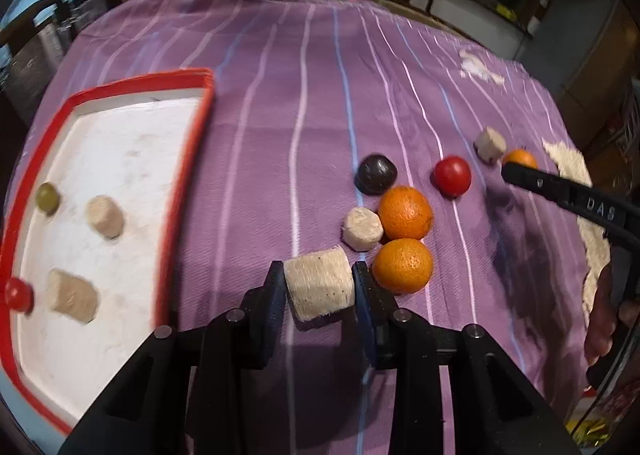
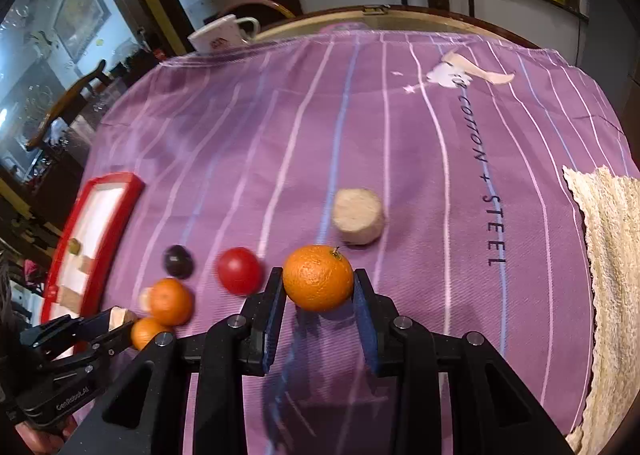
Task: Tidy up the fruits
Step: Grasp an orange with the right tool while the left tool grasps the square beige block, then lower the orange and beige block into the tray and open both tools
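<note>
My left gripper (image 1: 318, 275) is shut on a beige cylinder chunk (image 1: 320, 289), held just above the purple cloth to the right of the red-rimmed white tray (image 1: 188, 159). In the right wrist view my right gripper (image 2: 318, 283) is shut on an orange (image 2: 318, 277), both pads pressing its sides. Loose on the cloth lie two oranges (image 1: 405, 212) (image 1: 403, 265), a dark plum (image 1: 376, 174), a red fruit (image 1: 452, 176) and two beige chunks (image 1: 362, 229) (image 1: 490, 145). The tray holds a green fruit (image 1: 48, 197), a red one (image 1: 18, 293) and two beige chunks (image 1: 105, 216).
A white mug (image 2: 220, 37) stands at the table's far edge. A cream knitted cloth (image 2: 612, 255) covers the right side. A person's hand (image 1: 600, 319) grips the right tool. Chairs and a counter stand beyond the table.
</note>
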Tool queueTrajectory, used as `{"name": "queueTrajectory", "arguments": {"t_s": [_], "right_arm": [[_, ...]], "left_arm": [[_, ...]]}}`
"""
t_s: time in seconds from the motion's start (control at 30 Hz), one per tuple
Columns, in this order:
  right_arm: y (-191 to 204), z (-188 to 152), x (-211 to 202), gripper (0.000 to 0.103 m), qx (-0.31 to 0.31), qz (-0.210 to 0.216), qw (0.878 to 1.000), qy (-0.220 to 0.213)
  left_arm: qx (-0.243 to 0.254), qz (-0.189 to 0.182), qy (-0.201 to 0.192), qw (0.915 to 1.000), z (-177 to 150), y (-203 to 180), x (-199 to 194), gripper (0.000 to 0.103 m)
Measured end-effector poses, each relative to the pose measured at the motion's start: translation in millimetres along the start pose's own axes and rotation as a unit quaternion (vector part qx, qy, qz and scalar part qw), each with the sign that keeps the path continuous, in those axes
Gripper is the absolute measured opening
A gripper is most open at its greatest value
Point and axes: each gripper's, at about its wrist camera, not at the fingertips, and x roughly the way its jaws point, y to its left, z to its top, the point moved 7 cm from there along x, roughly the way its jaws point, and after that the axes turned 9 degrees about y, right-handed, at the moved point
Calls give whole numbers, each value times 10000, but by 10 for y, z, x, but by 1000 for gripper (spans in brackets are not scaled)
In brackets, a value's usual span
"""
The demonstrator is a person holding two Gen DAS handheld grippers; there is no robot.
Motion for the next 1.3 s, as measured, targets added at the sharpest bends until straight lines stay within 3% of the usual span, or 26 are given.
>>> {"name": "queueTrajectory", "arguments": {"t_s": [0.1, 0.37, 0.6, 0.77, 0.93, 1.3], "right_arm": [[204, -4, -57, 36, -127, 174, 9998, -26], [1039, -1, -48, 36, -599, 567, 9966, -10], [2066, 42, 268, 37, -1167, 833, 9895, 161], [2659, 153, 587, 37, -1440, 792, 9862, 209], [2906, 280, 872, 37, -1390, 636, 9879, 255], [3002, 312, 1224, 39, -1275, 513, 9889, 561]], "left_arm": [[-303, -101, -116, 9994, -1, 176, -190, 33], [-1031, 309, -392, 9934, 145, 1103, -609, 33], [-1031, 597, -287, 9925, 466, 1823, -581, 33], [-924, 606, -190, 9937, 702, 2102, -395, 33], [-931, 569, 4, 9940, 798, 2298, -171, 33], [-929, 476, 182, 9944, 794, 2423, -13, 33]]}}
